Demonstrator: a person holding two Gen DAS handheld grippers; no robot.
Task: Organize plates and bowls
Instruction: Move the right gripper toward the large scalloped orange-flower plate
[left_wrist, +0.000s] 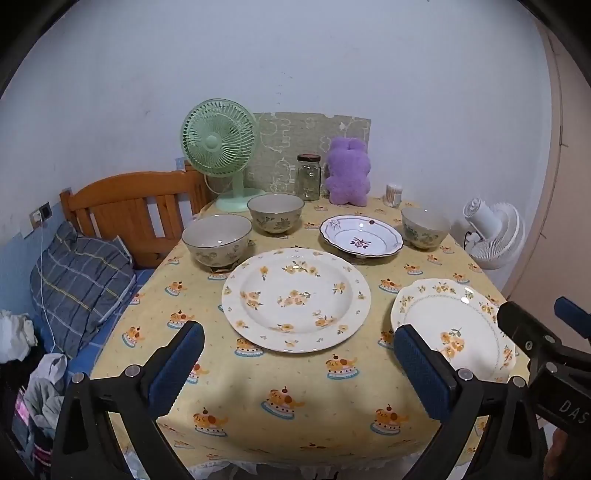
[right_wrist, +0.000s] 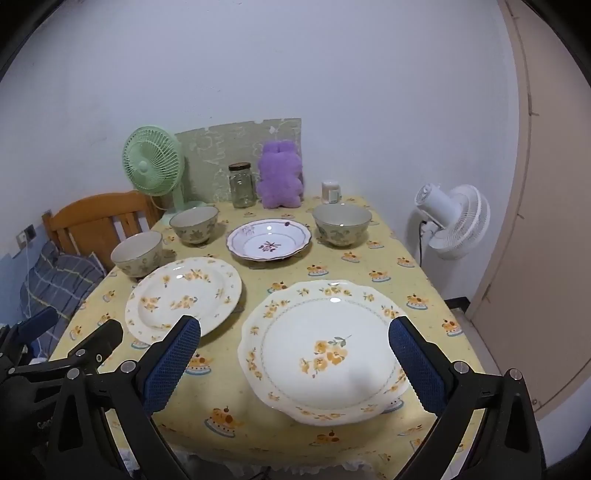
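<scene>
Both pairs of jaws stand spread wide with nothing between their blue pads: the left gripper (left_wrist: 299, 354) hangs over the near edge of the table, low in the left wrist view, and the right gripper (right_wrist: 294, 345) does the same low in the right wrist view, its pads framing the nearest dish without touching it.

That dish is the scalloped cream ceramic plate with orange flowers and a thin dotted ring (right_wrist: 325, 350), lying in the lower middle of the right view on the yellow cake-print tablecloth (right_wrist: 236, 391). Up and to its left lies the round cream rimmed plate with scattered orange flowers (left_wrist: 295, 299), apart from it. Beyond that, in mid-frame, sits the small white scalloped dish with a purple flower (left_wrist: 360, 236). Three grey-green floral ceramic bowls stand separately around it: one at left (left_wrist: 217, 238), one behind (left_wrist: 275, 212), one at right (left_wrist: 424, 227).

No piece is stacked, so the work looks to be at its start, with the approach in hand. A sensible next move would be lowering one gripper to a plate rim, which lies nearly flush with the cloth, so a shallow angle is needed.
</scene>
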